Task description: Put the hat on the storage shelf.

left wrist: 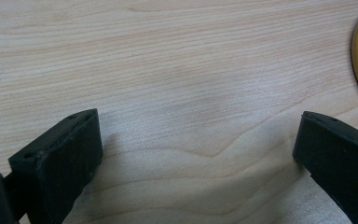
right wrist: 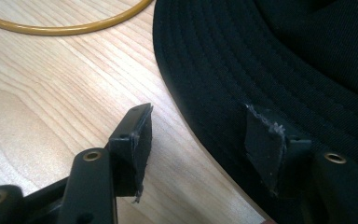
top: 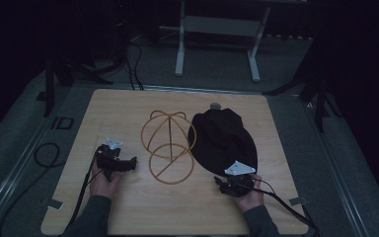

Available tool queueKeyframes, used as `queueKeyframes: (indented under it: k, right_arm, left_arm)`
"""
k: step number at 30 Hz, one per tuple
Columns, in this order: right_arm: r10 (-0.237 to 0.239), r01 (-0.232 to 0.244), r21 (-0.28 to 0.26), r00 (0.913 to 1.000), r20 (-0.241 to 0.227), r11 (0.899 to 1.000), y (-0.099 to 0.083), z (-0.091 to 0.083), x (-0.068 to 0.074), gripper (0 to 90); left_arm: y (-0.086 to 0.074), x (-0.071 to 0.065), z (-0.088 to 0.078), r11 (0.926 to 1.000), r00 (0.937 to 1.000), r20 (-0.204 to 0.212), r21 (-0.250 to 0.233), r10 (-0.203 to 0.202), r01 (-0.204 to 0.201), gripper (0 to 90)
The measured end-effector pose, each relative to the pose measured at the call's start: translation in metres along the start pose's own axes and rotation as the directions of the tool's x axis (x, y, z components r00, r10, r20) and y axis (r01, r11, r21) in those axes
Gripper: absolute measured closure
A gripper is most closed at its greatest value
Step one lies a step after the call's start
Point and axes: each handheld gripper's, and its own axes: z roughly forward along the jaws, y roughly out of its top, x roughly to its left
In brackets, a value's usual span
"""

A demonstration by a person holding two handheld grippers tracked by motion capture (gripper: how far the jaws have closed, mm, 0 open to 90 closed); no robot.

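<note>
Right gripper [right wrist: 196, 140] at brim of the black fabric cap [top: 223, 140], jaws apart, nothing clamped.
I see one jaw over the brim edge, the other over the bare light wooden table [top: 128, 111]. Cap lies right of the yellow wire cap-shaped frame [top: 167, 146]. Left gripper [left wrist: 198, 154] wide, empty, near the frame.

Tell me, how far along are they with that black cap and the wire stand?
Nothing looks done: the black cap lies flat beside the wire stand. In hand: the right gripper straddles the brim's edge, jaws open, not clamped. The left gripper waits open. Left: gripping and moving it.
</note>
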Motion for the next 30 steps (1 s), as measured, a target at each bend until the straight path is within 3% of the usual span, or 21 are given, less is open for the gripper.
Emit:
queueKeyframes:
  k: [7,10,15,21,30]
  right_arm:
    - [0.009,-0.009,0.019,0.9999,0.01,1.0,0.003,0.0,0.002,41.7]
    - [0.036,-0.035,0.021,0.9984,-0.043,0.999,0.004,-0.002,0.001,48.1]
    - [0.02,-0.017,0.045,0.9971,-0.073,0.999,0.005,-0.007,0.001,56.6]
    - [-0.013,0.021,0.098,0.9963,-0.085,0.995,0.009,-0.014,-0.001,60.6]
    - [-0.046,0.059,0.153,0.9947,-0.092,0.986,0.021,-0.037,-0.013,60.4]
  left_arm:
    - [0.0,0.0,0.0,1.0,1.0,0.0,0.002,0.001,-0.001,1.5]
    - [0.0,0.0,0.0,1.0,1.0,0.0,0.001,0.0,0.0,1.5]
    - [0.0,0.0,0.0,1.0,1.0,0.001,0.002,0.001,-0.001,1.5]
    - [0.0,0.0,0.0,1.0,1.0,0.001,0.0,0.001,-0.001,1.5]
    - [0.0,0.0,0.0,1.0,1.0,0.001,0.002,0.001,-0.001,1.5]
